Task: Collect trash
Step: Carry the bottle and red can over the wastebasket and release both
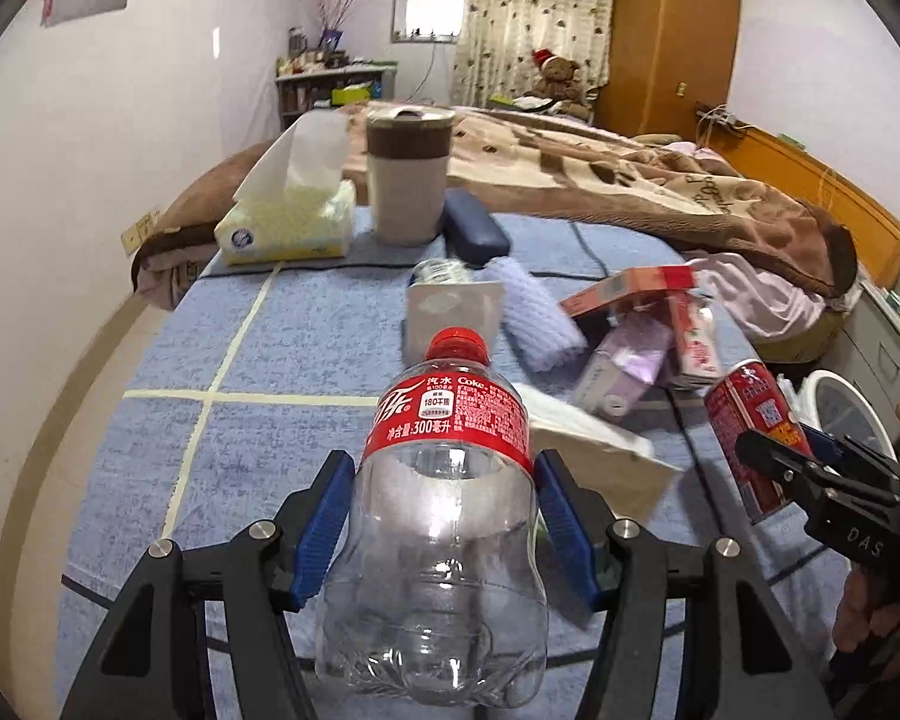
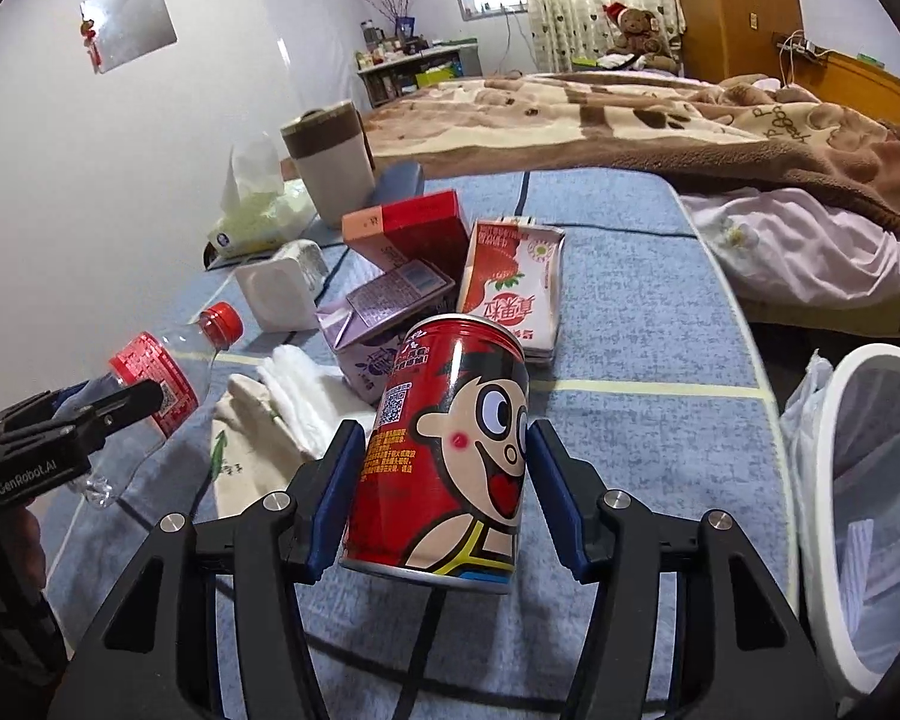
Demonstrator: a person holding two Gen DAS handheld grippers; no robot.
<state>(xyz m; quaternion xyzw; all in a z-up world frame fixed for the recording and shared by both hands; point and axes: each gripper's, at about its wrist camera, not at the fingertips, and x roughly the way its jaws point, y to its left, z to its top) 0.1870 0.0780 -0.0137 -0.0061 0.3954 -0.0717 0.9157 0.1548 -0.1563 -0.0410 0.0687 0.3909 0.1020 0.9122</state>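
empty plastic bottle (image 1: 444, 516) clamped between the blue pads of the left gripper (image 1: 444, 531), red cap pointing away, lifted off the blue cloth (image 1: 306, 324). red drink can (image 2: 444, 456) pinched in the right gripper (image 2: 441, 495), tilted, also held above the cloth. both tools closed on their loads; neither load resting on anything as far as visible.

just beyond the can: purple carton (image 2: 372, 330), strawberry milk carton (image 2: 510, 294), red box (image 2: 408, 228) leaning over them, white paper napkins (image 2: 306, 390) and a printed paper bag (image 2: 240, 450) near the bottle. small white tub (image 2: 276, 294) behind, another clear bottle lying past it.

white bin with a plastic liner (image 2: 858, 480) at the right edge of the cloth, just beside the right gripper; something pale inside, contents unclear.

far end: tissue box (image 1: 288, 222), lidded cup (image 1: 408, 174), dark blue case (image 1: 474, 228), likely not trash.

progress judged early to middling: two pieces in hand, none of these yet dropped in the bin, several cartons and papers left on the cloth. can nearest the bin, so probably first in.
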